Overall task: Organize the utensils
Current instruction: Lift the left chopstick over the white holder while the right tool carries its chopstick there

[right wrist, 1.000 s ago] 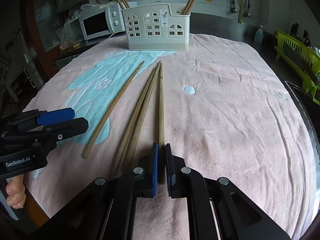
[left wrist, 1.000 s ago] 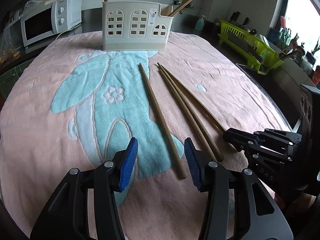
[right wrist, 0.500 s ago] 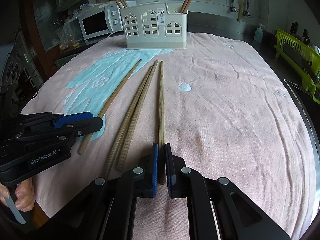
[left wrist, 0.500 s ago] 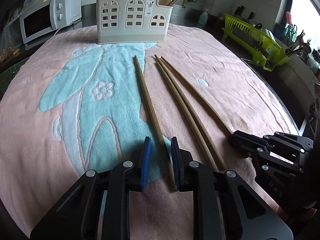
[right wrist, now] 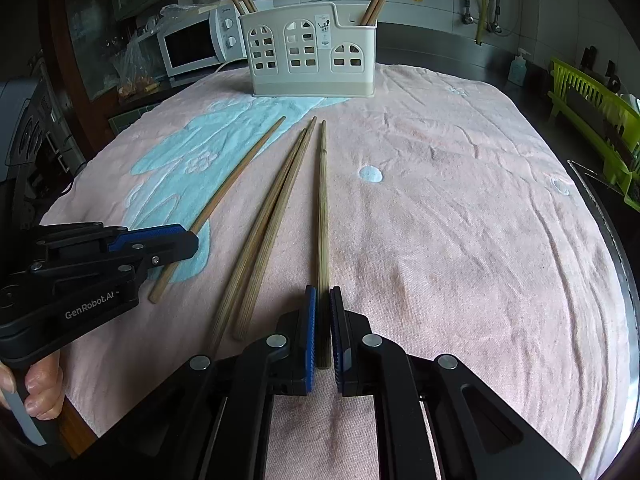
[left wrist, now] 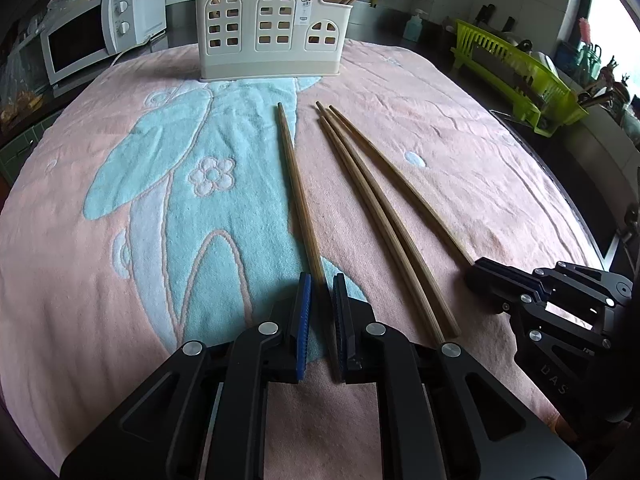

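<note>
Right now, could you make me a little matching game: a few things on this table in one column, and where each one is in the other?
Things:
1. leftmost chopstick
2. rightmost chopstick
3. middle pair
4. holder

Places:
A. lying loose on the towel
B. between the right gripper jaws
C. standing at the towel's far edge
D. between the left gripper jaws

Pairs: 1-D, 2-B, 3-A, 4-C

The left claw [right wrist: 192, 242] carries "GenRobot.AI" in white on its black body; the right claw [left wrist: 472, 276] shows the letters "DAS" on its dark housing.
</note>
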`<action>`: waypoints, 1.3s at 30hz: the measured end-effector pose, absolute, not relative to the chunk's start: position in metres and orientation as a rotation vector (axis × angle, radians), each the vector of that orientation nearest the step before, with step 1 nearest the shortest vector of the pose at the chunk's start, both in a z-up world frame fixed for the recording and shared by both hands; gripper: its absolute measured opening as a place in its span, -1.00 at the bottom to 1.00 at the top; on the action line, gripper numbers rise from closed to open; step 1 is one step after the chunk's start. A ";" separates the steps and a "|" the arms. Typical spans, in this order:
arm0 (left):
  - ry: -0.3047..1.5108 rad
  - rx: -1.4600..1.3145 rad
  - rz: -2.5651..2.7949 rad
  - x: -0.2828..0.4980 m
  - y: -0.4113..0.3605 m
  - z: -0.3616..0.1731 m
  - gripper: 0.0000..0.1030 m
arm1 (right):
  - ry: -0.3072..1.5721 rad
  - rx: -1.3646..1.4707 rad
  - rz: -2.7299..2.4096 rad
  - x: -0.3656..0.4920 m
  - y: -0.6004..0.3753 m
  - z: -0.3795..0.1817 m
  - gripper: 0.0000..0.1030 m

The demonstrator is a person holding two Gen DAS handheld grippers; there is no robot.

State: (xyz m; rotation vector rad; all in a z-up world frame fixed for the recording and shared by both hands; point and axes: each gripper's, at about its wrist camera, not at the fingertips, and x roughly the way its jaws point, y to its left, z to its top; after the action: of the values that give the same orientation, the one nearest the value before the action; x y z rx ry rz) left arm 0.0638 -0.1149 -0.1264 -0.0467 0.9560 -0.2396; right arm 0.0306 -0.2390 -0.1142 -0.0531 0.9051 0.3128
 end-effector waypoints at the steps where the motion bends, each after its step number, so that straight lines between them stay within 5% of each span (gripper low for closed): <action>1: 0.960 -0.052 -0.240 0.064 -0.114 -0.126 -0.79 | 0.905 -0.052 0.313 0.031 -0.239 -0.114 -0.86; 13: 0.918 -0.065 -0.261 0.061 -0.103 -0.114 -0.86 | 0.837 -0.047 0.312 0.024 -0.242 -0.086 -0.87; 39: 0.596 -0.068 -0.319 0.095 -0.063 0.000 -0.90 | 0.600 -0.047 0.424 0.082 -0.241 0.063 -0.87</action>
State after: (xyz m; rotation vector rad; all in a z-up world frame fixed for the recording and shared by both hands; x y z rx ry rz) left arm 0.0954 -0.0634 0.0004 -0.0675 0.5958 -0.3185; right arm 0.0823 -0.2410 0.0630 -0.0470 0.6004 0.4238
